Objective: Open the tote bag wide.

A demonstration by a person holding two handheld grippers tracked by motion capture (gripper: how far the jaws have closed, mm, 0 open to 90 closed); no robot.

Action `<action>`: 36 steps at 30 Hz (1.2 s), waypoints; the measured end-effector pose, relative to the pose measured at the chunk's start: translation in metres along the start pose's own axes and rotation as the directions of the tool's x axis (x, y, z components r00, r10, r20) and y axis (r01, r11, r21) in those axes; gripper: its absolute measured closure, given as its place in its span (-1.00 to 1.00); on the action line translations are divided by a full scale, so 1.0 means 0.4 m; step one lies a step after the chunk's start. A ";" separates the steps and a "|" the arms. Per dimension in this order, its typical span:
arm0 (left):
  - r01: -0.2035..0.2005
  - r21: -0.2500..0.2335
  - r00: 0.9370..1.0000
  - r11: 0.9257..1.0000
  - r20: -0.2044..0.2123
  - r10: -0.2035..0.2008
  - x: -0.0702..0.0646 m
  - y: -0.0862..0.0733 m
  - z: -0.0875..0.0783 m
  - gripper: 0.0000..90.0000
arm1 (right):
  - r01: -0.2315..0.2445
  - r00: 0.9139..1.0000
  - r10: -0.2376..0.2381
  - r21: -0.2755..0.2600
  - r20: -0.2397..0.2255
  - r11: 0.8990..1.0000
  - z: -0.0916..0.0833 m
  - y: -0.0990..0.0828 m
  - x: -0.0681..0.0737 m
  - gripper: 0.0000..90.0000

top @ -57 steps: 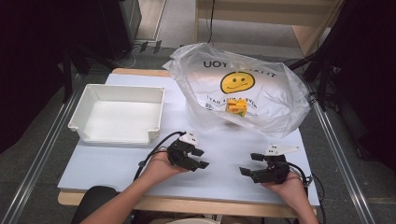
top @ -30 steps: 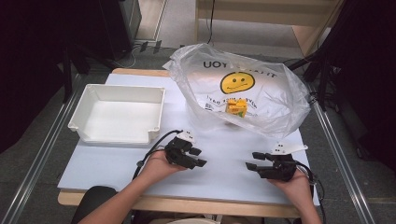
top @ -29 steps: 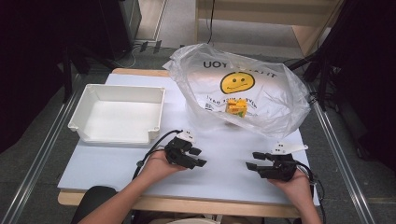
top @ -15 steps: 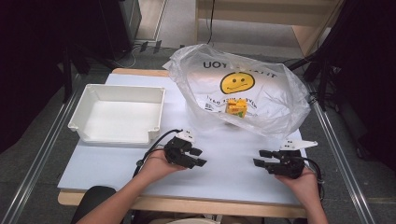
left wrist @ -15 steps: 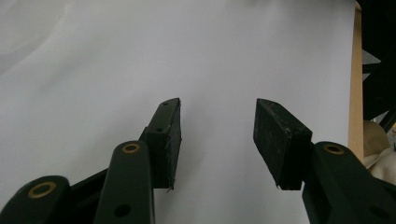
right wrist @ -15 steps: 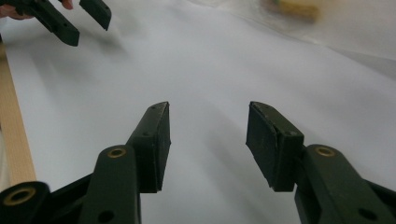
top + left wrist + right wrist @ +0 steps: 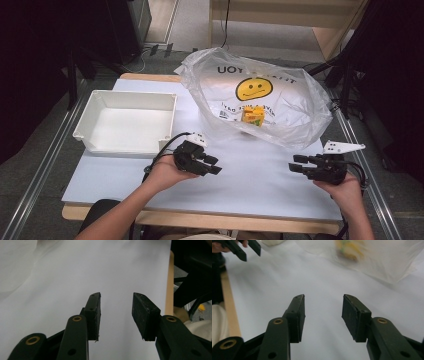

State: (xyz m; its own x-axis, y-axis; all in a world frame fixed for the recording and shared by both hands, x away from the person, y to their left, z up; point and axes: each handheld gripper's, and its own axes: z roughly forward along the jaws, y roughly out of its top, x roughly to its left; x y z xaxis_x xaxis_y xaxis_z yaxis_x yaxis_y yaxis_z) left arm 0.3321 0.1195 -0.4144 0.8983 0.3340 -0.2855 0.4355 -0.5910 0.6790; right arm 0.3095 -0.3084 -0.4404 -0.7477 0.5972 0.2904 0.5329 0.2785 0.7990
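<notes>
Plastic bag (image 7: 280, 107) – yellow box (image 7: 253, 116) inside; tray (image 7: 100, 102) empty.

- Bag (image 7: 260, 107): thin, glossy, crinkled clear plastic.
- Tray (image 7: 126, 121): smooth white plastic.
- Table (image 7: 260, 175): matt white top, wooden edge.
- Pads (image 7: 146, 312): black, matt, rough.

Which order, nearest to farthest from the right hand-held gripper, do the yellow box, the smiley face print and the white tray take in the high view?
Measured from the right hand-held gripper at the table's near right:
1. Yellow box, inside the plastic bag, up and to the left.
2. Smiley face print, on the bag just beyond the box.
3. White tray, far across on the left side.
</notes>
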 end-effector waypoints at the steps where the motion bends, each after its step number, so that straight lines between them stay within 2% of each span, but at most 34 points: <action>1: -0.003 -0.001 1.000 1.000 0.000 0.003 0.000 0.004 -0.007 0.34 | 0.006 1.000 -0.006 -0.003 -0.002 1.000 -0.007 0.001 -0.006 0.22; 4: -0.012 -0.012 1.000 1.000 0.001 0.012 -0.003 0.015 -0.025 0.36 | 0.020 1.000 -0.020 -0.011 -0.007 1.000 -0.033 0.016 -0.031 0.24; 5: -0.016 -0.020 1.000 1.000 0.002 0.016 -0.005 0.021 -0.035 0.38 | 0.049 0.999 -0.049 -0.018 -0.012 0.999 -0.047 0.028 -0.044 0.27; 8: -0.024 -0.021 1.000 0.999 -0.006 0.023 -0.008 0.029 -0.049 0.41 | 0.072 0.997 -0.072 -0.019 -0.015 0.997 -0.061 0.045 -0.054 0.30; 9: -0.034 -0.023 0.999 0.999 -0.006 0.034 -0.009 0.034 -0.057 0.41 | 0.096 0.995 -0.096 -0.010 -0.021 0.995 -0.073 0.063 -0.062 0.32; 16: -0.060 -0.047 0.998 0.997 -0.005 0.059 -0.029 0.063 -0.102 0.46 | 0.134 0.990 -0.134 0.008 -0.034 0.991 -0.107 0.114 -0.089 0.38; 20: -0.077 -0.049 0.997 0.996 -0.003 0.077 -0.033 0.079 -0.127 0.50 | 0.133 0.990 -0.131 0.023 -0.049 0.991 -0.128 0.146 -0.108 0.40; 21: -0.062 -0.062 0.998 0.996 0.012 0.063 -0.029 0.088 -0.140 0.53 | 0.137 0.990 -0.136 0.039 -0.036 0.990 -0.139 0.164 -0.123 0.42; 24: -0.058 -0.073 0.998 0.996 0.018 0.060 -0.029 0.098 -0.158 0.57 | 0.134 0.991 -0.133 0.037 -0.024 0.990 -0.154 0.182 -0.139 0.45; 25: -0.083 -0.067 0.996 0.994 0.005 0.084 -0.037 0.113 -0.179 0.58 | 0.122 0.992 -0.122 0.015 -0.025 0.992 -0.171 0.202 -0.152 0.50; 29: -0.095 -0.075 0.995 0.993 0.014 0.097 -0.042 0.137 -0.208 0.63 | 0.116 0.993 -0.117 -0.019 -0.019 0.993 -0.193 0.237 -0.161 0.54; 31: -0.111 -0.086 0.994 0.990 0.014 0.112 -0.046 0.164 -0.239 0.73 | 0.130 0.991 -0.130 -0.021 0.000 0.991 -0.208 0.279 -0.163 0.58; 32: -0.111 -0.086 0.994 0.990 0.014 0.112 -0.046 0.164 -0.239 0.75 | 0.130 0.991 -0.130 -0.021 0.000 0.991 -0.208 0.279 -0.163 0.58; 33: -0.127 -0.097 0.992 0.987 0.012 0.128 -0.056 0.187 -0.261 0.75 | 0.137 0.991 -0.137 -0.023 0.005 0.990 -0.217 0.306 -0.166 0.61; 36: -0.149 -0.103 0.989 0.983 0.000 0.150 -0.066 0.209 -0.280 0.75 | 0.162 0.987 -0.162 -0.031 0.001 0.986 -0.226 0.332 -0.167 0.64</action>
State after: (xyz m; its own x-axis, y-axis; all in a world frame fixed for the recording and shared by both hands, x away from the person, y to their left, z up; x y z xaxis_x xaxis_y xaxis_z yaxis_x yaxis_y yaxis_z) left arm 0.3383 0.1433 -0.2742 0.9534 0.2417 -0.1803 0.2884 -0.5555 0.7799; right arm 0.3946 -0.3792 -0.3062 -0.8235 0.5453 0.1567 0.3923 0.3478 0.8515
